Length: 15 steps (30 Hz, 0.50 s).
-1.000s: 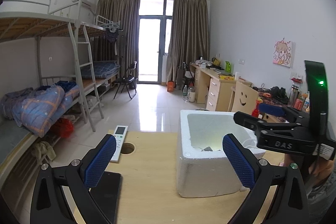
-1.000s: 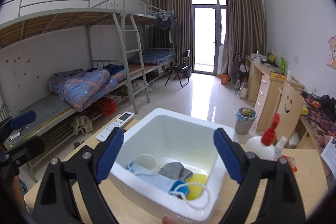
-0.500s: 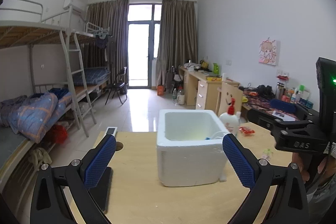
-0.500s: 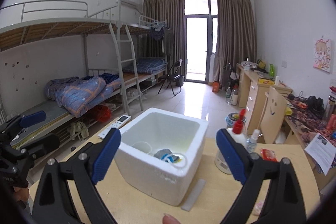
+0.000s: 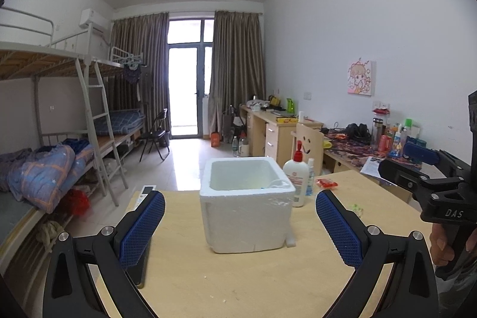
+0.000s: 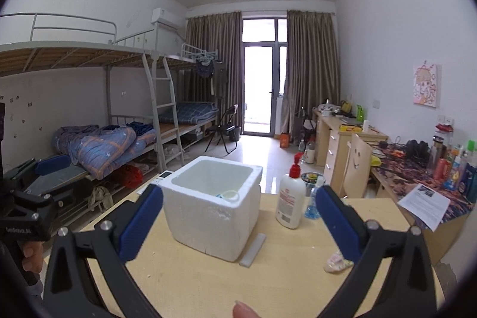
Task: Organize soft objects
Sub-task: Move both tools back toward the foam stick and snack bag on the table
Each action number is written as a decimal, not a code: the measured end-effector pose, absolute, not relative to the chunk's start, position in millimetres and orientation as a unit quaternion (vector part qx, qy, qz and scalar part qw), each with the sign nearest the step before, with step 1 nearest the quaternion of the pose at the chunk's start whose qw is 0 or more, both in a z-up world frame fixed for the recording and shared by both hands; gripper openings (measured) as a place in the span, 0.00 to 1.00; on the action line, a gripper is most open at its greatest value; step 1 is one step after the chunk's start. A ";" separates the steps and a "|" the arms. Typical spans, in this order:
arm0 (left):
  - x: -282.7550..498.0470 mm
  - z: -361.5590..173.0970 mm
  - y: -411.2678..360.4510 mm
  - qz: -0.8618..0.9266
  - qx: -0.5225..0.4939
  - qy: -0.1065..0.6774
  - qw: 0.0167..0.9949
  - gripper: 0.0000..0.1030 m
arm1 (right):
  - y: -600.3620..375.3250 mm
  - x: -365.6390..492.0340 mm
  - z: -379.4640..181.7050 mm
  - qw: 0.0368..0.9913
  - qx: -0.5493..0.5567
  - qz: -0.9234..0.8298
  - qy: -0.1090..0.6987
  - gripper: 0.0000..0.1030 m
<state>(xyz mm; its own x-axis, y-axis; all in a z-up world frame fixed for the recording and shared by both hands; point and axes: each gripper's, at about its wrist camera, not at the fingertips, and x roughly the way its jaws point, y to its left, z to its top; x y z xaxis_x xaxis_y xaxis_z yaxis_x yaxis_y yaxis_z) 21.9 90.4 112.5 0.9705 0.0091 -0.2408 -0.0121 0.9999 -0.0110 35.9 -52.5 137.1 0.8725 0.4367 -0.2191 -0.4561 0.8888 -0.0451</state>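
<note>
A white foam box (image 5: 246, 206) stands open-topped on the wooden table (image 5: 238, 282); it also shows in the right wrist view (image 6: 213, 206). A white mask loop (image 6: 229, 195) and a bit of blue peek over its rim; the rest of its contents are hidden. A small patterned soft item (image 6: 335, 263) lies on the table by my right finger. My left gripper (image 5: 240, 228) is open and empty, short of the box. My right gripper (image 6: 238, 221) is open and empty, also short of the box.
A white lotion bottle with a red pump (image 6: 291, 200) and a small blue bottle (image 6: 313, 206) stand right of the box. A foam strip (image 6: 252, 249) lies by the box. A remote (image 5: 144, 194), a dark phone (image 5: 142, 267), a red packet (image 5: 326, 184) and a small greenish item (image 5: 356, 209) lie on the table.
Both grippers have pulled back and away from the foam box, which now looks smaller and farther. The box contents have dropped out of sight behind its rim.
</note>
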 end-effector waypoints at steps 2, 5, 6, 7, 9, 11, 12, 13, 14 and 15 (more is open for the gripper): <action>18.4 110.7 86.5 0.004 -0.005 0.118 0.993 0.99 | -57.9 27.9 134.0 0.968 -0.048 0.226 0.097 1.00; 14.3 107.4 82.4 -0.005 -0.008 0.116 0.993 0.99 | -65.5 15.0 126.1 0.971 -0.050 0.215 0.091 1.00; 10.6 106.4 82.6 -0.006 -0.009 0.114 0.993 0.99 | -67.1 11.5 124.2 0.972 -0.052 0.213 0.089 1.00; 8.1 105.1 81.0 -0.005 -0.009 0.112 0.994 0.99 | -69.5 8.0 122.4 0.972 -0.053 0.211 0.086 1.00; 1.2 102.0 78.3 -0.004 -0.008 0.103 0.995 0.99 | -73.8 2.9 120.4 0.974 -0.052 0.205 0.080 1.00; -5.8 95.1 76.2 0.002 -0.007 0.089 0.996 0.99 | -79.9 -2.2 115.1 0.976 -0.048 0.201 0.074 1.00; -8.1 92.2 76.5 0.005 -0.008 0.085 0.996 0.99 | -82.1 -4.2 112.9 0.976 -0.045 0.200 0.071 1.00; -9.6 87.9 75.4 0.009 -0.011 0.082 0.997 0.99 | -85.0 -6.0 108.9 0.977 -0.041 0.199 0.070 1.00; -10.4 82.1 74.8 0.011 -0.013 0.081 0.997 0.99 | -87.9 -7.6 102.7 0.978 -0.040 0.196 0.067 1.00; -9.8 76.6 74.0 0.010 -0.015 0.083 0.996 0.99 | -90.2 -9.7 96.2 0.979 -0.041 0.192 0.063 1.00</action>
